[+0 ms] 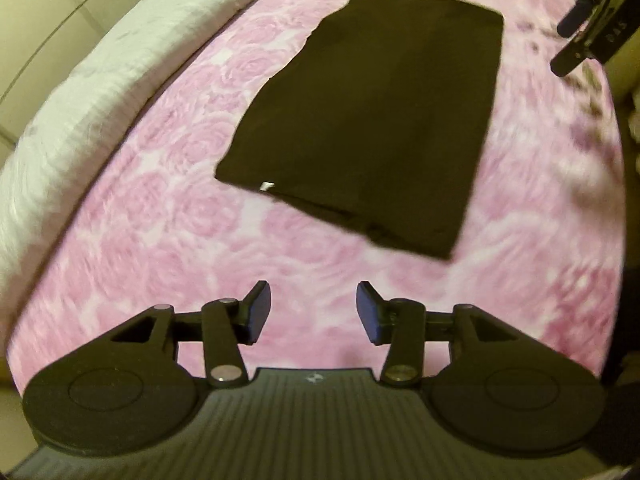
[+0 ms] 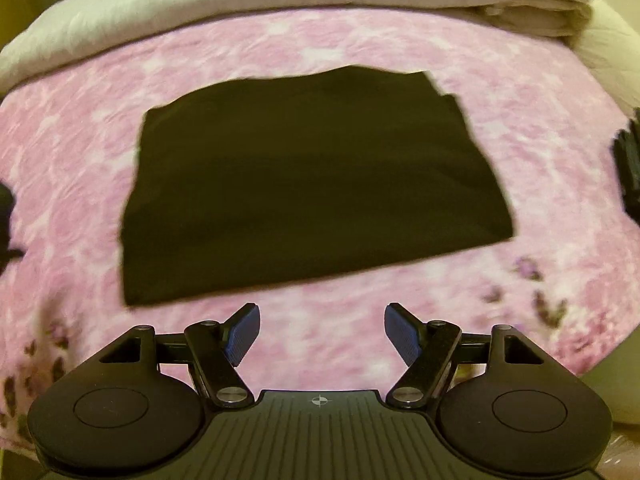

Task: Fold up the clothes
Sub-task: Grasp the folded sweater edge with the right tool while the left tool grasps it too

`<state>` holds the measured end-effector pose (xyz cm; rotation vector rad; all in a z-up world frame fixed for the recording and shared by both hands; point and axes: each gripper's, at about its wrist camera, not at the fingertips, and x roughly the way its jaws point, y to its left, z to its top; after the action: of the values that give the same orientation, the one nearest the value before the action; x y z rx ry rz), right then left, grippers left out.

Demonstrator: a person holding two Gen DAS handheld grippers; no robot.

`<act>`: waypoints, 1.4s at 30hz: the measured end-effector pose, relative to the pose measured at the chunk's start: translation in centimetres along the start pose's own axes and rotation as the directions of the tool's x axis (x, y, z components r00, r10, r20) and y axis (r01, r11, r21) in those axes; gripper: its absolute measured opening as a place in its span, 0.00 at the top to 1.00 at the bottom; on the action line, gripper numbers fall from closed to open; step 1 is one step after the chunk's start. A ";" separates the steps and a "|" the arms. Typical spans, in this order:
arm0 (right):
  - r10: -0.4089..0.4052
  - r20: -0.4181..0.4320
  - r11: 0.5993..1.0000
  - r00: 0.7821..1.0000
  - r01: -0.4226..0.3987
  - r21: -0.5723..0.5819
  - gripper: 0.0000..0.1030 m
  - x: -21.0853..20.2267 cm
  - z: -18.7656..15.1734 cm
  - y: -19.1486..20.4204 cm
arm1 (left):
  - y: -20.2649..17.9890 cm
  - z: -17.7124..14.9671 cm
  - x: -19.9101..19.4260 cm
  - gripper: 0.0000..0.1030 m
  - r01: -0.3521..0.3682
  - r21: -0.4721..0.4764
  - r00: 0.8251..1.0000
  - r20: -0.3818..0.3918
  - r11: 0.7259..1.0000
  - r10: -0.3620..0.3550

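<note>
A black garment (image 1: 372,120) lies folded into a flat rectangle on the pink rose-patterned bedspread (image 1: 160,220); a small white tag shows at its near left corner. My left gripper (image 1: 314,312) hovers over bare bedspread just short of the garment's near edge, blue pads apart, nothing between them. In the right wrist view the same black garment (image 2: 316,184) lies ahead of my right gripper (image 2: 322,334), which stands open above the bedspread (image 2: 560,200), apart from the cloth. The right gripper (image 1: 592,20) also shows at the top right of the left wrist view.
A white folded duvet (image 2: 280,4) lies along the far side of the bed and runs down the left edge as the white duvet (image 1: 80,92) in the left wrist view. A dark object (image 2: 628,168) sits at the right edge. Dark flower prints mark the bedspread corners.
</note>
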<state>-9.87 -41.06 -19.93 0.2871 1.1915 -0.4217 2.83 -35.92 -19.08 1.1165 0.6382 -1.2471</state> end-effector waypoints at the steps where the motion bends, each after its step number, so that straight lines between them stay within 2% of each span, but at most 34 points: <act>1: 0.008 -0.003 1.000 1.000 -0.008 -0.027 0.29 0.3 -0.1 1.4 | 0.5 -0.3 0.5 0.56 -0.007 0.040 1.000 0.016 0.999 0.006; 4: 0.021 0.016 0.995 1.000 -0.020 -0.095 0.29 1.2 -0.2 4.9 | 1.1 -0.8 2.6 0.55 -0.033 0.208 0.996 0.086 0.978 0.015; 6: 0.031 0.033 0.990 0.999 -0.026 -0.136 0.29 2.1 -0.3 7.0 | 1.0 -1.0 4.7 0.55 -0.053 0.345 0.992 0.126 0.937 0.010; 10: 0.026 0.117 0.973 0.993 0.002 -0.231 0.29 4.3 -1.1 11.1 | 0.7 -1.7 9.6 0.55 -0.123 0.574 0.976 0.218 0.810 -0.006; 13: 0.031 0.173 0.952 0.984 0.024 -0.306 0.29 6.3 -2.1 14.1 | 0.8 -2.1 13.6 0.55 -0.175 0.681 0.963 0.270 0.711 -0.022; 15: 0.043 0.189 0.943 0.981 0.023 -0.331 0.29 7.6 -2.6 15.8 | 0.9 -2.2 15.8 0.55 -0.201 0.733 0.955 0.294 0.650 -0.037; 17: 0.044 0.190 0.938 0.981 0.025 -0.345 0.29 9.1 -3.0 17.1 | 1.2 -2.3 17.5 0.55 -0.232 0.785 0.942 0.330 0.575 -0.070; 22: 0.028 0.196 0.929 0.980 0.047 -0.366 0.29 11.6 -3.7 18.4 | 1.6 -2.2 19.5 0.54 -0.309 0.841 0.903 0.405 0.444 -0.140; 24: 0.021 0.196 0.922 0.980 0.057 -0.383 0.29 12.3 -4.0 18.5 | 1.7 -2.0 20.0 0.54 -0.338 0.850 0.887 0.431 0.403 -0.164; 26: 0.018 0.217 0.899 0.976 0.079 -0.430 0.29 12.7 -4.4 19.1 | 1.8 -1.6 20.5 0.53 -0.346 0.854 0.880 0.439 0.388 -0.182; 30: 0.031 0.241 0.832 0.970 0.109 -0.544 0.29 14.2 -5.5 20.9 | 2.3 -1.3 20.9 0.54 -0.322 0.853 0.879 0.431 0.411 -0.206; 33: 0.019 0.275 0.762 0.961 0.164 -0.627 0.29 15.4 -6.6 22.3 | 2.5 -1.6 20.9 0.63 -0.303 0.852 0.881 0.421 0.426 -0.215; 34: 0.016 0.288 0.742 0.957 0.182 -0.646 0.29 15.7 -6.9 22.6 | 2.5 -1.7 20.9 0.70 -0.300 0.853 0.882 0.418 0.426 -0.216; 36: 0.008 0.317 0.738 0.949 0.208 -0.641 0.29 16.0 -6.5 22.7 | 2.4 -1.5 20.9 0.74 -0.294 0.851 0.884 0.415 0.436 -0.214; 39: -0.020 0.346 0.761 0.938 0.239 -0.603 0.29 16.7 -5.2 22.9 | 2.1 -0.8 21.0 0.79 -0.285 0.845 0.889 0.410 0.452 -0.206; 42: -0.072 0.381 0.750 0.922 0.301 -0.589 0.29 18.1 -3.8 24.2 | 2.0 -0.4 20.9 0.80 -0.281 0.844 0.891 0.407 0.457 -0.203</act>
<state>3.64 -20.93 -38.34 -0.4983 0.9583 -0.2022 10.14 -44.22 -36.99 1.5767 -0.5511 -1.7966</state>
